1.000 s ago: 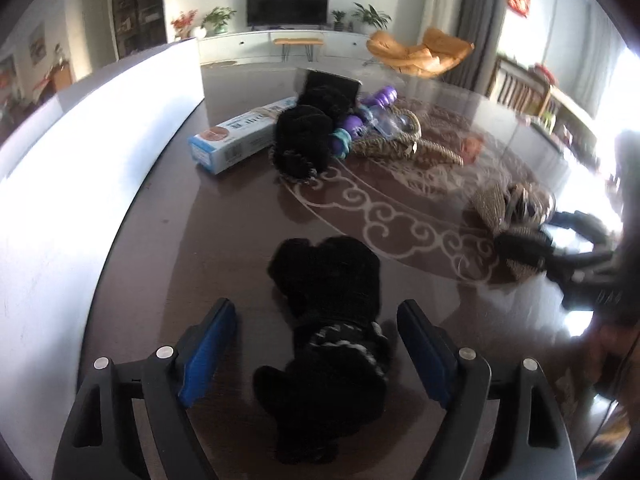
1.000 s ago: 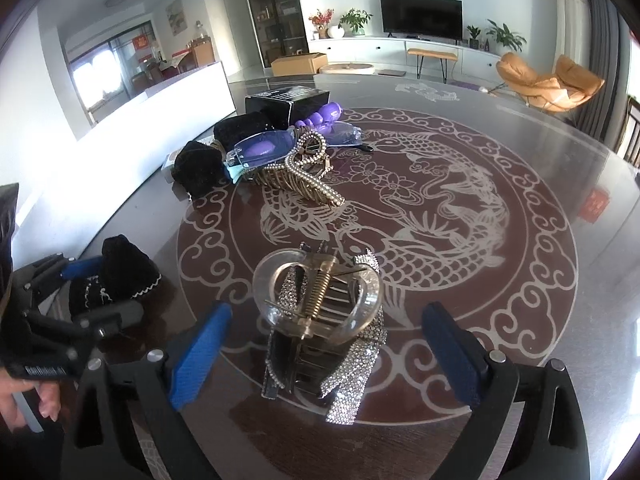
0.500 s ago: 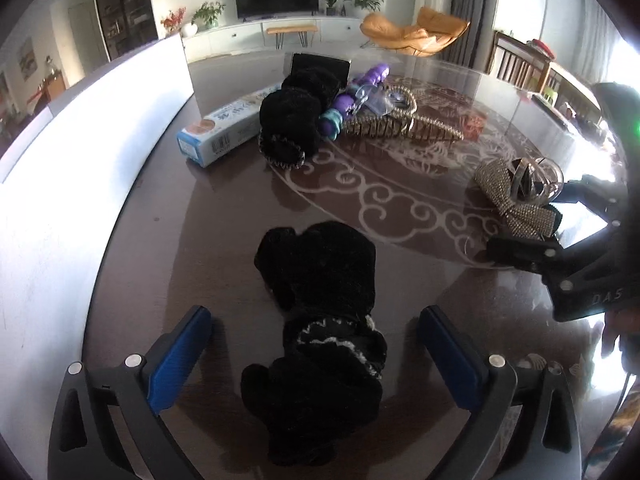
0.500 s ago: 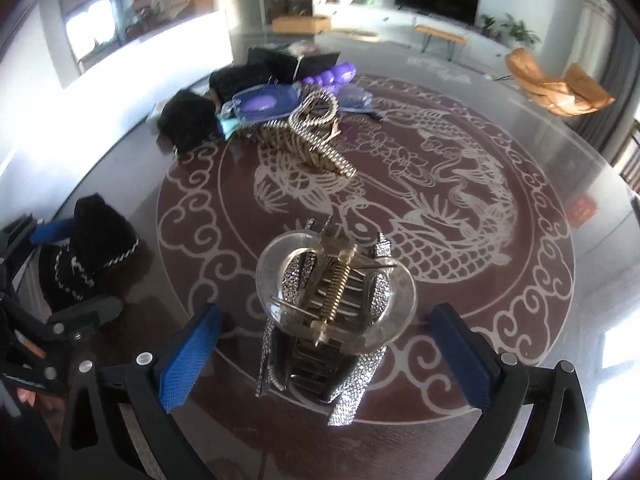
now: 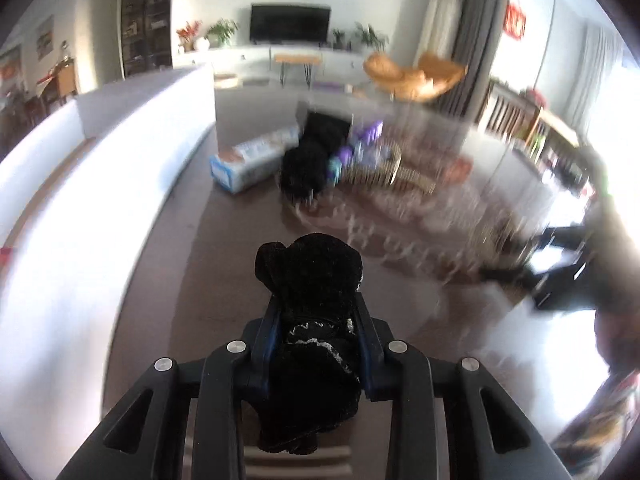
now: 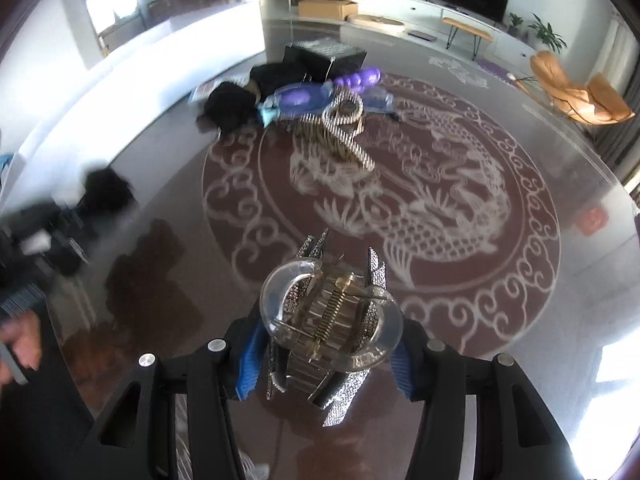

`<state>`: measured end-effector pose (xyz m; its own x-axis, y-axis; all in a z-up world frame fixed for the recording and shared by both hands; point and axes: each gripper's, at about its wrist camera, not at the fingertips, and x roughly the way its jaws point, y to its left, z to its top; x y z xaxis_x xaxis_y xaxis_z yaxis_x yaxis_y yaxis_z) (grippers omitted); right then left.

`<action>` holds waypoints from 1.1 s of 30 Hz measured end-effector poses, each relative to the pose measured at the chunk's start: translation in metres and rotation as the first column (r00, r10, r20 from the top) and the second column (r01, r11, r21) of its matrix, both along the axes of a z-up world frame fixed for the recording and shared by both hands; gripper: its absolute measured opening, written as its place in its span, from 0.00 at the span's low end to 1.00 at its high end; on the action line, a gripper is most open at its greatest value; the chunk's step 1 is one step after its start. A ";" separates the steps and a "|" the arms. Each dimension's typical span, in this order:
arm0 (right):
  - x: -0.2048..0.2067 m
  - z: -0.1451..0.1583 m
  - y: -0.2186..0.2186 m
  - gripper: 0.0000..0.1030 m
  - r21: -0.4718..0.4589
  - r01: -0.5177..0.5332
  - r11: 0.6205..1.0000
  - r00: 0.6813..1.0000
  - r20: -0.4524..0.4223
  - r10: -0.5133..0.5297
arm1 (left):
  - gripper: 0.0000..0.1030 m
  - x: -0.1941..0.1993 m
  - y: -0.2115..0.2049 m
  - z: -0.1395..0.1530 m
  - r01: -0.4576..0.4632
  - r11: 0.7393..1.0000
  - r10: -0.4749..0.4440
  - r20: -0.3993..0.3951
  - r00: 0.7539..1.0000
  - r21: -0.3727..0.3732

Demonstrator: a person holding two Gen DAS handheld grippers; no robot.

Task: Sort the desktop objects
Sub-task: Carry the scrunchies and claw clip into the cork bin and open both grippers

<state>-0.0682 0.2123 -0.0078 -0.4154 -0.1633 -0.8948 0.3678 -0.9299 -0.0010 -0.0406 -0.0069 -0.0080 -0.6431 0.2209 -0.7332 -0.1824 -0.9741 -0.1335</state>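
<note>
left gripper (image 5: pixel 316 332) jaws just closed, clamping black fuzzy hair tie (image 5: pixel 310 276), right gripper (image 6: pixel 326 350) jaws just closed, gripping rhinestone claw clip (image 6: pixel 332 316), both above glass table (image 6: pixel 460 168)

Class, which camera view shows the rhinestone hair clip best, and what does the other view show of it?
The right wrist view: the rhinestone hair clip sits sharp and close, pinched in the right claw, whose jaws have just been closing. In the left wrist view the right claw is a blurred dark shape at the right edge, and the clip cannot be made out.

No legible text anywhere; print on blue-white box (image 5: pixel 250 160) too blurred to read.
</note>
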 end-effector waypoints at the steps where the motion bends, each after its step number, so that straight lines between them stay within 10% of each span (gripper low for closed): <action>1: 0.002 -0.002 0.001 0.52 0.008 -0.004 1.000 1.000 0.010 0.004 | 0.30 0.005 -0.003 0.011 -0.009 1.000 0.009 -0.019 1.000 0.007; 10: -0.018 0.062 -0.052 0.52 -0.071 -0.113 0.991 0.990 -0.091 0.106 | 0.30 0.016 -0.087 0.094 -0.130 0.987 0.144 -0.142 0.979 0.099; 19: -0.051 0.142 -0.256 0.52 -0.159 -0.387 0.908 0.902 -0.267 0.338 | 0.30 0.004 -0.246 0.092 -0.443 0.896 0.442 -0.054 0.895 -0.014; 26: -0.080 0.090 -0.386 0.54 -0.095 -0.483 0.871 0.868 -0.183 0.461 | 0.38 -0.008 -0.301 0.038 -0.537 0.837 0.546 0.091 0.833 -0.108; 28: -0.091 0.066 -0.407 0.72 -0.072 -0.466 0.882 0.883 -0.105 0.458 | 0.53 -0.014 -0.304 0.025 -0.557 0.816 0.576 0.138 0.806 -0.153; 33: -0.102 0.032 -0.415 0.84 0.050 -0.446 0.893 0.890 -0.074 0.449 | 0.78 -0.025 -0.284 0.011 -0.471 0.863 0.499 0.160 0.852 -0.185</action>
